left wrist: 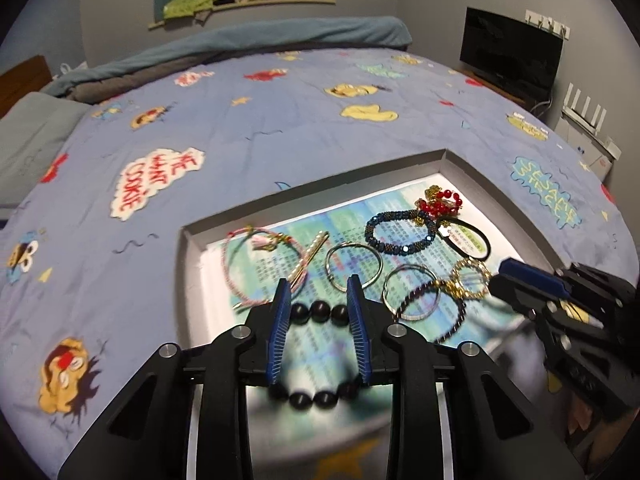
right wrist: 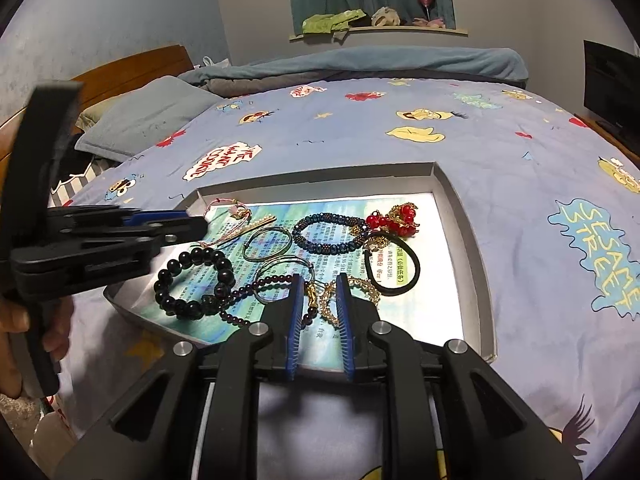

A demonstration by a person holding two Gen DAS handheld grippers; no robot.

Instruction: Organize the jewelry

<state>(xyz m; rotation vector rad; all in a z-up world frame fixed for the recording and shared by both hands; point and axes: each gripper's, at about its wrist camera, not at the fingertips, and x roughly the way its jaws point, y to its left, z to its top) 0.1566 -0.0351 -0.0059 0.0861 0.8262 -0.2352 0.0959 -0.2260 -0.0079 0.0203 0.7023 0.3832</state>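
Observation:
A shallow grey tray [left wrist: 444, 158] [right wrist: 478, 264] on the bed holds several bracelets on a printed paper. My left gripper [left wrist: 318, 284] is open above a black bead bracelet [left wrist: 320, 312] [right wrist: 194, 284], whose beads show between its fingers. My right gripper [right wrist: 318, 280] is open over a gold chain bracelet [right wrist: 360, 288] [left wrist: 470, 278] and a dark purple bead string [right wrist: 272, 280]. Further back lie a blue bead bracelet [right wrist: 328, 234], a red bead cluster [right wrist: 394, 218], a black hair tie [right wrist: 400, 268], silver rings [right wrist: 266, 244] and a pink cord bracelet [left wrist: 260, 268].
The tray sits on a blue cartoon-print bedspread [left wrist: 280, 120]. A pillow [right wrist: 148, 116] and a rolled blanket [right wrist: 360, 62] lie at the bed's far side. A monitor [left wrist: 510, 54] stands at the right. A hand [right wrist: 24, 320] holds the left gripper's handle.

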